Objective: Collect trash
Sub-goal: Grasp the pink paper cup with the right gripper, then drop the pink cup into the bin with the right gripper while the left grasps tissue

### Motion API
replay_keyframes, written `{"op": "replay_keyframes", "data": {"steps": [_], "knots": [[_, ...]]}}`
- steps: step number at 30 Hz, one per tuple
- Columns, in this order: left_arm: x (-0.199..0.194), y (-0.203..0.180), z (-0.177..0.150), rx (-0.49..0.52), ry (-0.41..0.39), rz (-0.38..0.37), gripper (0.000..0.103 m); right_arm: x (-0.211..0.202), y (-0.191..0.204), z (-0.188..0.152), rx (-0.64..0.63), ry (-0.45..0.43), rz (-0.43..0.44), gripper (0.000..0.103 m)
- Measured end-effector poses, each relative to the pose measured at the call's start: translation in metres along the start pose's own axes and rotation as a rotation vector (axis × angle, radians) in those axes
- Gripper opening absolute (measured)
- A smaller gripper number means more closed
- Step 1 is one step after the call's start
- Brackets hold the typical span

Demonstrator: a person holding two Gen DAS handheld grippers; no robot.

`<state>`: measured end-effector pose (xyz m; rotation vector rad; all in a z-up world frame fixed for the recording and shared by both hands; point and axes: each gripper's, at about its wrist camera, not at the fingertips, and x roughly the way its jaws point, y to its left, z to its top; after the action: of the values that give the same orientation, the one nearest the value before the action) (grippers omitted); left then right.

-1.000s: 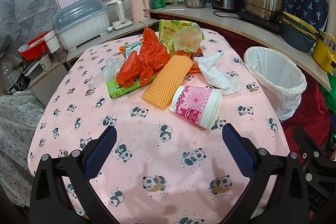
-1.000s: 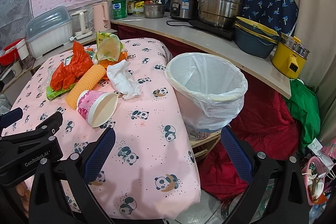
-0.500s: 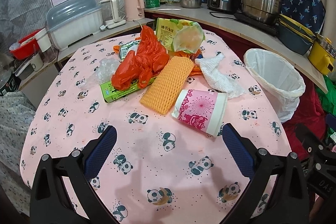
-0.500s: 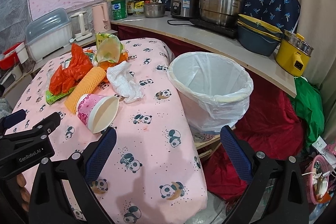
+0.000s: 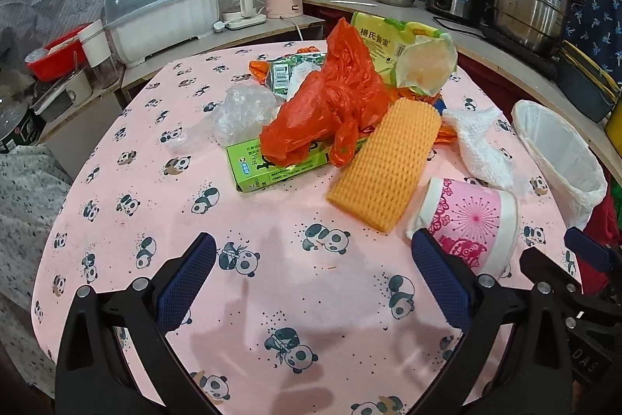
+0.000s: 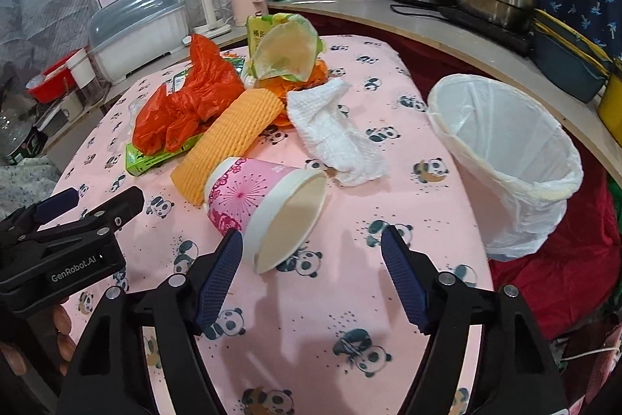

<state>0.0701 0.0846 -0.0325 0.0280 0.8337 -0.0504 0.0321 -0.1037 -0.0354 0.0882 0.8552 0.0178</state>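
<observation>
Both tools stood wide open and held nothing. The right gripper (image 6: 311, 275) hovered at lower centre, just before the tipped pink paper cup (image 6: 264, 205). The left gripper (image 5: 311, 282) hung over bare panda tablecloth (image 5: 272, 220). The lined waste bin (image 6: 505, 158) stood at frame right.

The orange bag (image 5: 330, 111) covers much of the green box (image 5: 272, 168) beyond the left tool (image 5: 311, 282). That tool's right finger hides the cup's (image 5: 470, 220) lower edge. Past the right tool (image 6: 311, 271), the bin's (image 6: 501, 158) base drops behind the worktop (image 6: 311, 337) edge. Label print is too small to read.
</observation>
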Motion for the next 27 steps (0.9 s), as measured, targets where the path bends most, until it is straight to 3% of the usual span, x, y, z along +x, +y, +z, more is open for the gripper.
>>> {"op": "replay_keyframes", "data": {"steps": [7,11,14,20,27], "knots": [[0.018,0.005,0.005,0.011,0.003,-0.029,0.096,0.035,0.014,0.005,0.012,0.07,0.09,0.049],[0.026,0.006,0.007,0.012,0.008,-0.036,0.096,0.048,0.02,0.007,0.007,0.099,0.133,0.018],[0.031,0.005,0.009,0.018,0.011,-0.039,0.096,0.05,0.022,0.008,0.003,0.097,0.153,0.004],[0.033,-0.005,0.013,0.031,0.012,-0.07,0.096,0.034,0.011,0.016,0.003,0.032,0.125,0.003],[0.027,-0.046,0.022,0.08,-0.009,-0.137,0.096,-0.001,-0.031,0.042,0.058,-0.083,0.07,0.003]]}}
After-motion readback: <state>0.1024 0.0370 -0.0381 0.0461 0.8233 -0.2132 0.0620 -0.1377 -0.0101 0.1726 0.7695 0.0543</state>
